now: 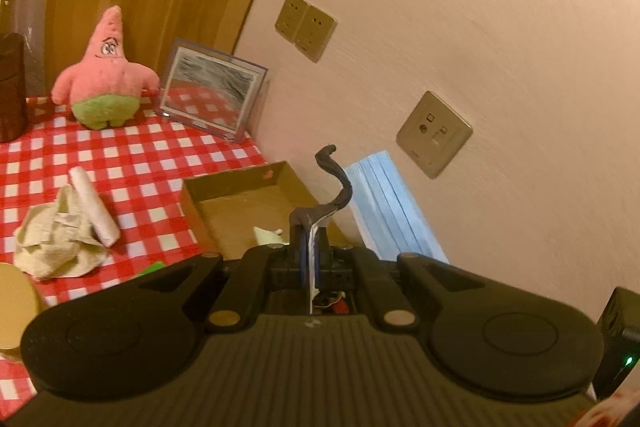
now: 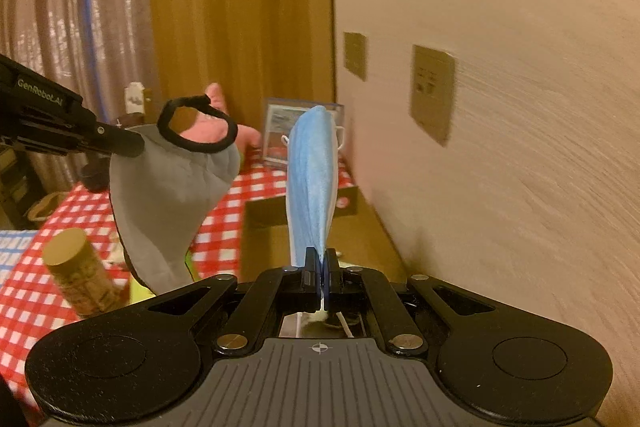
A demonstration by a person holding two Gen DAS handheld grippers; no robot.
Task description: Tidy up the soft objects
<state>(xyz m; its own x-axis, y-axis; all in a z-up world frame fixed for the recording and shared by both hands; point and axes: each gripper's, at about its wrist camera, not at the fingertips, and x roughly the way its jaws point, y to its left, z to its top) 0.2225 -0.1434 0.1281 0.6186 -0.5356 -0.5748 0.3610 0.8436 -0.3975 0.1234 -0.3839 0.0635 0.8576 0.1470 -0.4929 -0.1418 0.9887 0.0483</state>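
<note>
Item: open brown cardboard box (image 2: 300, 211), at the table's wall edge, ahead below both my claws. My right gripper (image 2: 319, 263), clamped on the blue pleated face mask (image 2: 310, 179), is nearer; my left gripper (image 1: 310, 231) pinches the grey cloth mask with black ear loop (image 2: 168, 195).

Picture frame (image 1: 208, 95) stands on checked tablecloth (image 1: 132, 155).

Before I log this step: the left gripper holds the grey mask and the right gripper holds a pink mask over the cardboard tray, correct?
Not quite. The right gripper is shut on a blue mask, not a pink one, as the right wrist view shows. The left gripper does hold the grey mask, with the cardboard tray below.
</note>
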